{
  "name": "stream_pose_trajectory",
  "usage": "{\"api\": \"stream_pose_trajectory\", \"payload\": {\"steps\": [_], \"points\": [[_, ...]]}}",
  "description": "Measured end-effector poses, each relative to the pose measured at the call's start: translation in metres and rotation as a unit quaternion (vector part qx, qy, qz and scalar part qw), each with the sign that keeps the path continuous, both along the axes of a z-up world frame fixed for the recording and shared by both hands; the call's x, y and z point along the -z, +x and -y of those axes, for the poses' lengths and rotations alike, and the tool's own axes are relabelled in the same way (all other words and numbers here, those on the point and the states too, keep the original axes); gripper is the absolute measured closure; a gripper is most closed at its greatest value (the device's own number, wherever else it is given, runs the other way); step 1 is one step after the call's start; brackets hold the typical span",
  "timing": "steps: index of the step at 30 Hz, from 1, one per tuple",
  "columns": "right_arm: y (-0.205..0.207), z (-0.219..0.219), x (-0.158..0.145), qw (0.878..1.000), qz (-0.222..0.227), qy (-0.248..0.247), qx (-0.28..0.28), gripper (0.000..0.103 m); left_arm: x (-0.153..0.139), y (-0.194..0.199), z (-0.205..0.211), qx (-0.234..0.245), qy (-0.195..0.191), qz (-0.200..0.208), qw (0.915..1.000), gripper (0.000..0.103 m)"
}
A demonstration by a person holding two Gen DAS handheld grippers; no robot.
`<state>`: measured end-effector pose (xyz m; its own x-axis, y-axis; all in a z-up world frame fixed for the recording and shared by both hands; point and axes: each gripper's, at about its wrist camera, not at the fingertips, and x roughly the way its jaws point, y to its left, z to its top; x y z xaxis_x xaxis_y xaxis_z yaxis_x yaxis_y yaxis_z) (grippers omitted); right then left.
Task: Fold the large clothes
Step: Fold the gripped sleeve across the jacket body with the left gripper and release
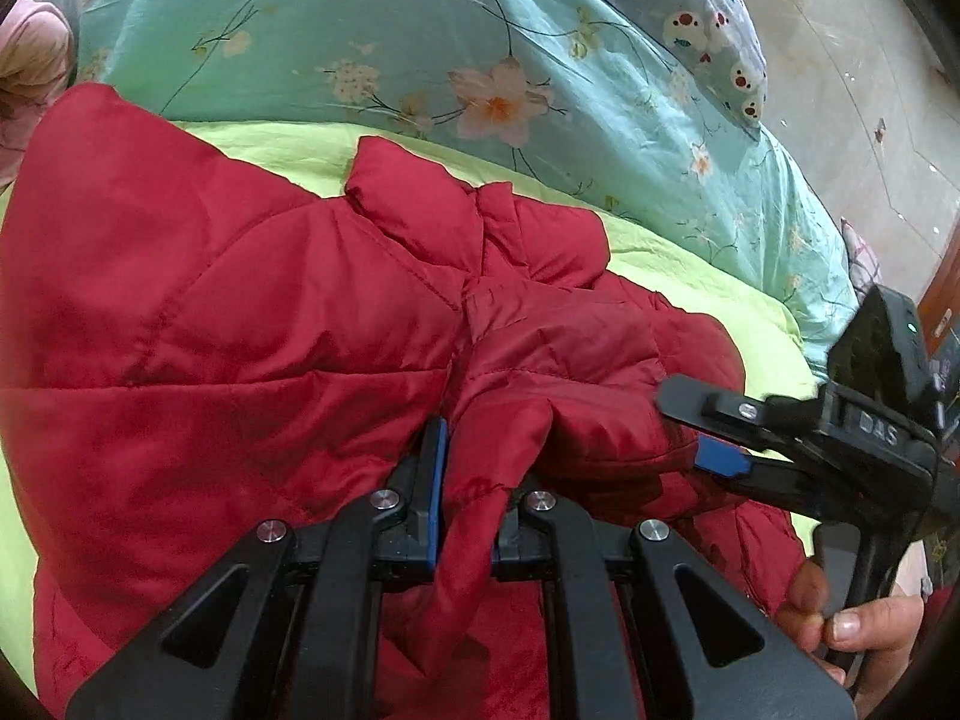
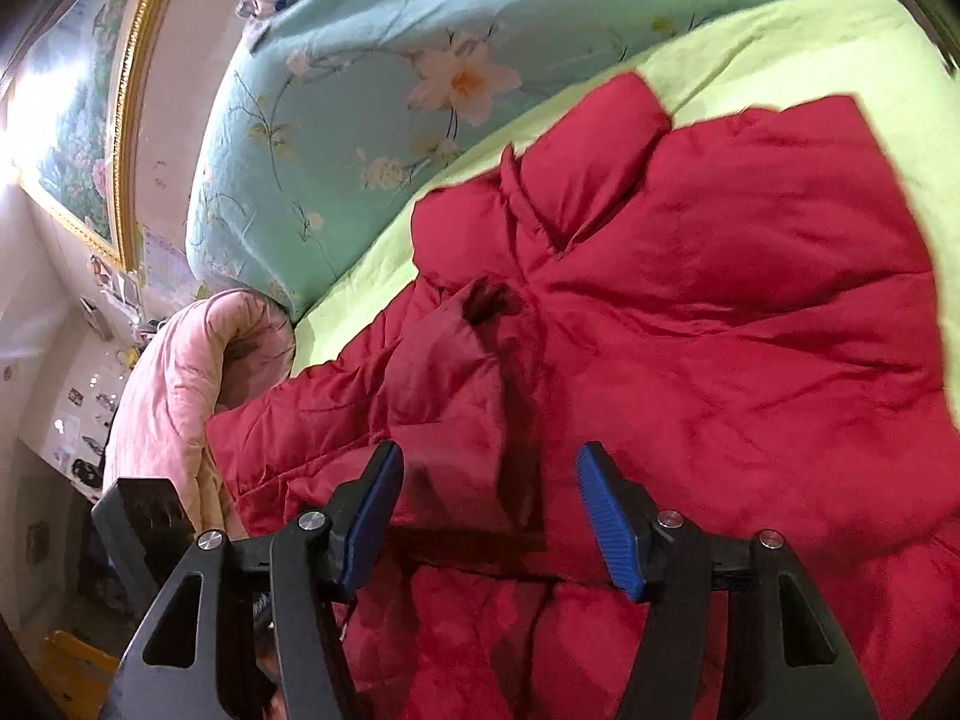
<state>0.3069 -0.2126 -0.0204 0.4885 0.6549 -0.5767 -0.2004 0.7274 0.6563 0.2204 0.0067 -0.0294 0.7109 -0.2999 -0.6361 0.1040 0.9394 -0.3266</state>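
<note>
Across the middle and lower left of the frame, the red padded jacket (image 1: pixel 240 312) lies on the lime-green sheet (image 1: pixel 690 276). At bottom centre the left gripper (image 1: pixel 471 480) pinches a jacket fold. In its own view, the right gripper (image 2: pixel 489 516) hangs spread wide over the jacket.

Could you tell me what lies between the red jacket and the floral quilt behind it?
A strip of lime-green sheet separates the red jacket from the floral quilt; both wrist views show it.
</note>
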Motion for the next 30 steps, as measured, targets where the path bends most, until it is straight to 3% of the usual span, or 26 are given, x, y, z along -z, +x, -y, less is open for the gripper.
{"api": "stream_pose_trajectory", "payload": {"steps": [7,8,9,11,17,21,23,25,30], "points": [[0.015,-0.01,0.016,0.999,-0.028,0.041,-0.005,0.041,0.0,0.003,0.002,0.008,-0.009,0.002,0.9999,0.095],[0.016,-0.01,0.017,0.999,-0.029,0.044,-0.006,0.047,0.0,0.002,0.004,0.008,-0.002,0.002,1.0,0.095],[0.017,-0.01,0.019,0.998,-0.031,0.05,-0.006,0.064,0.0,0.002,0.005,0.009,0.008,-0.001,0.9999,0.095],[0.019,-0.008,0.021,0.998,-0.037,0.053,-0.002,0.076,-0.001,0.0,0.004,0.022,0.009,-0.008,0.9997,0.092],[0.013,0.01,0.012,0.998,-0.021,0.06,0.011,0.09,-0.007,-0.021,0.002,0.072,0.006,-0.017,0.9973,0.09],[0.009,0.009,-0.008,0.999,0.009,0.036,0.01,0.096,-0.011,-0.029,0.007,0.099,0.022,-0.023,0.9946,0.086],[0.006,0.01,-0.019,0.999,0.024,0.025,0.015,0.098,-0.011,-0.029,0.007,0.108,0.021,-0.031,0.9934,0.077],[0.005,0.015,-0.025,0.999,0.032,0.023,0.022,0.1,-0.011,-0.028,0.006,0.109,0.021,-0.037,0.9931,0.051],[0.01,0.045,-0.029,0.998,0.031,0.029,0.056,0.1,-0.014,-0.029,-0.001,0.102,0.017,-0.032,0.9942,0.048]]}}
